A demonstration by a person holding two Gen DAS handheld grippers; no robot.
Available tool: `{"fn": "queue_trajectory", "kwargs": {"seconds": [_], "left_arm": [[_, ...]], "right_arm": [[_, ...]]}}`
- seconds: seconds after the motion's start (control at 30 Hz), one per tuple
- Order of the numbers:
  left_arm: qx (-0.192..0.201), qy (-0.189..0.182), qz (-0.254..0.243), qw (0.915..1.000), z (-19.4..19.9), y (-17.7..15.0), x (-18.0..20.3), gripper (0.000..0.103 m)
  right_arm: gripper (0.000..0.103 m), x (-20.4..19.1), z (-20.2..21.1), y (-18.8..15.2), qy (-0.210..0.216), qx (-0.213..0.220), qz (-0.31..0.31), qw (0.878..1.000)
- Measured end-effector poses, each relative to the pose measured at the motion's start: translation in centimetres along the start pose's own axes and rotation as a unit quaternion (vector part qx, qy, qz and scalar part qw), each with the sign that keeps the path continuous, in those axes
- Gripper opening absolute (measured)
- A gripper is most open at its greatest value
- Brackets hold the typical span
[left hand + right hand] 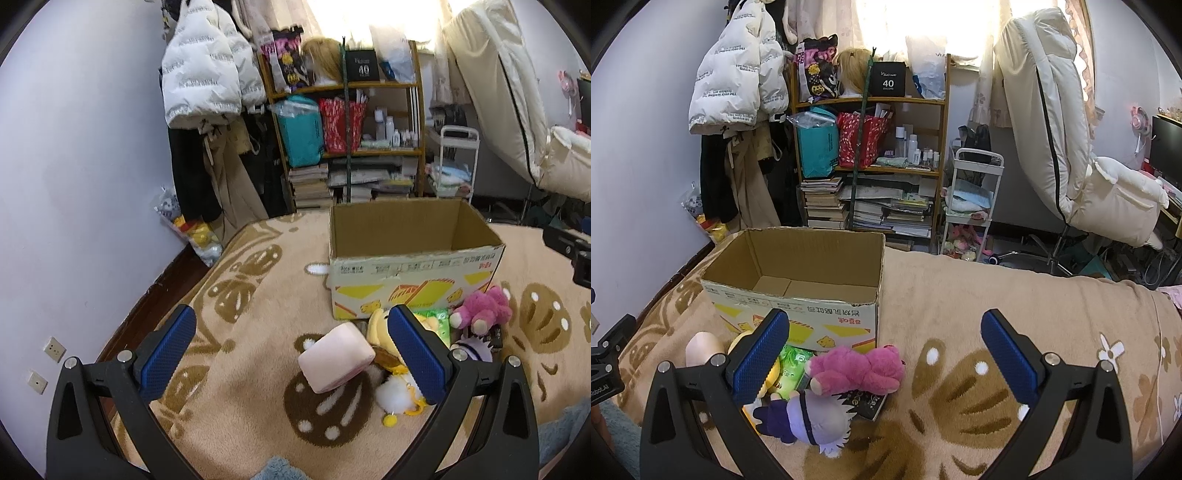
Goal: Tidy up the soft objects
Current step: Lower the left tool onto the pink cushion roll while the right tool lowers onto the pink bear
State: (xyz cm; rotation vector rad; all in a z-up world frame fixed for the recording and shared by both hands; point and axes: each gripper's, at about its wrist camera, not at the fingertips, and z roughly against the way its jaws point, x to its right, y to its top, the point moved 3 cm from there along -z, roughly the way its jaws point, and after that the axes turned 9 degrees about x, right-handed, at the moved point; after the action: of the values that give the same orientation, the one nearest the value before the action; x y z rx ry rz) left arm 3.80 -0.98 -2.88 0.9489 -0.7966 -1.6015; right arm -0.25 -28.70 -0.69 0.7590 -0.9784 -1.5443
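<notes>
Both tongs gape wide, empty: left gripper (pixel 291 328), right gripper (pixel 884 334). Cardboard box (pixel 798 295) sits open just behind the toys; pink bear (pixel 860 369) lies crosswise, nearer the right, left of its fingers.

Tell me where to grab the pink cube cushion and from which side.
Take the pink cube cushion across its two flat side faces, coming from above with the open left gripper. It lies tilted with its left side free on the blanket; toys crowd its right.
</notes>
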Motion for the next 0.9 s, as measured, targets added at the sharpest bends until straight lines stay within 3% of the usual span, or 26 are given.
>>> {"fn": "queue_trajectory", "kwargs": {"seconds": [0.5, 0.9], "left_arm": [[-0.078, -0.002, -0.018, 0.9968, -5.3, 1.0, 0.7, 0.102], [-0.160, -0.021, -0.017, 0.9868, -10.3, -1.3, 1.6, 0.102]], "right_arm": [[0.103, -0.5, -5.0, -0.8, 0.003, -0.046, 0.018, 0.999], [0.103, -0.2, -8.5, -2.8, 0.000, -0.112, 0.023, 0.993]]}}
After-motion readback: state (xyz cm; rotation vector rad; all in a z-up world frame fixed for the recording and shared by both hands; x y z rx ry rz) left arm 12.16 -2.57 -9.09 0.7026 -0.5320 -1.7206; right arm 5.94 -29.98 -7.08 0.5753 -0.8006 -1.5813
